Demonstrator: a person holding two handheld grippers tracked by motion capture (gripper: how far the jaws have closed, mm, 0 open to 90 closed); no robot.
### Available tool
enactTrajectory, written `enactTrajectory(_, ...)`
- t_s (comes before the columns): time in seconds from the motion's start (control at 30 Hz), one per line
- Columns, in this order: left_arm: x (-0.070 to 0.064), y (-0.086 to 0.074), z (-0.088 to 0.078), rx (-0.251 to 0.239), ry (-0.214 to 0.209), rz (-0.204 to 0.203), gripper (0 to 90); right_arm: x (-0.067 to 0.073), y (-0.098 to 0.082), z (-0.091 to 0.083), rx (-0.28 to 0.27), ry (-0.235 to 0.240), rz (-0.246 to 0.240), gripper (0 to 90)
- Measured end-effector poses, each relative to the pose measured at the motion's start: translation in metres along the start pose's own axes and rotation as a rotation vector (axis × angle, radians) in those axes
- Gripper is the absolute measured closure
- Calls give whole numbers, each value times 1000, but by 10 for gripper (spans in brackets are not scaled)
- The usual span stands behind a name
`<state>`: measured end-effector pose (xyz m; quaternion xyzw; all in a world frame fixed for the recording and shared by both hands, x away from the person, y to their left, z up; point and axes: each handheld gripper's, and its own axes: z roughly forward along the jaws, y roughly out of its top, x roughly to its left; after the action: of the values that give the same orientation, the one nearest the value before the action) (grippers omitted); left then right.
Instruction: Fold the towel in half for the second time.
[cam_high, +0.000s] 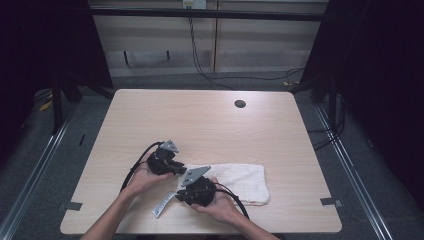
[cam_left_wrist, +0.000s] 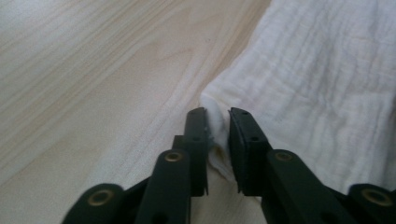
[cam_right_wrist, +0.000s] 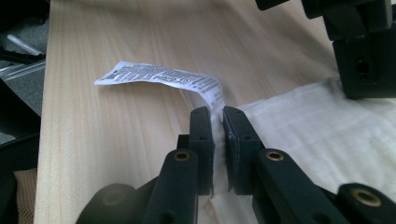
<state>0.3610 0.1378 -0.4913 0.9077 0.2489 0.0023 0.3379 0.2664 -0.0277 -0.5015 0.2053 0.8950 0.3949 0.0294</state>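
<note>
Broadly, a pale wooden table (cam_high: 210, 125) fills the middle of the high view, with a small round hole (cam_high: 240, 104) toward its far right. Lying on the near half, right of centre, is a white towel (cam_high: 240, 180), folded into a long flat strip that runs left to right. A printed care label (cam_high: 163, 205) sticks out from its near left corner onto the bare wood.

Both hands come in from the near edge and meet at the towel's left end. The left gripper (cam_high: 176, 170) sits at the far left corner of the cloth; in the left gripper view its jaws are clenched on a pinched-up fold of the towel's edge (cam_left_wrist: 215, 130), the fabric squeezed between the pads. The right gripper (cam_high: 184, 196) sits just nearer, close beside the left one. In the right gripper view its jaws are clamped on the towel's corner where the label (cam_right_wrist: 159, 77) is sewn in, and the label curls away to the left over the table.
</note>
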Motion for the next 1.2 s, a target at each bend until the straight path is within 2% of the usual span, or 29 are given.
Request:
enactTrajectory(0.1,1,0,0,-3,-7,-14,840,1,1,-1,14,-12,-11,825)
enactTrajectory(0.13,5,-1,0,-10,-36,-31,843,0,1,-1,14,-8,-2,827)
enactTrajectory(0.17,5,-1,0,-10,-36,-31,846,0,1,-1,10,-4,4,829)
enactTrajectory(0.2,7,-2,0,-14,-44,-50,848,0,1,-1,10,-4,6,830)
enactTrajectory(0.33,9,-2,-3,-24,-52,-57,853,-2,2,-4,10,0,30,832)
enactTrajectory(0.37,10,-2,-4,-36,-67,-64,853,-2,2,-4,5,6,38,832)
enactTrajectory(0.43,9,-2,-5,-47,-60,-83,854,-3,3,-7,1,5,37,832)
enactTrajectory(0.67,12,-1,-9,-79,-79,-104,854,-4,6,-13,-19,16,54,832)
enactTrajectory(0.73,14,-1,-11,-67,-75,-109,857,-5,7,-15,-24,25,67,832)
enactTrajectory(0.87,15,-1,-15,-98,-98,-119,857,-6,8,-18,-36,38,76,832)
enactTrajectory(1.07,13,0,-18,-97,-99,-126,858,-6,10,-21,-58,62,93,833)
enactTrajectory(1.17,12,1,-19,-109,-105,-124,857,-5,12,-22,-61,61,89,833)
enactTrajectory(1.2,12,1,-22,-124,-115,-136,857,-4,14,-24,-65,62,87,833)
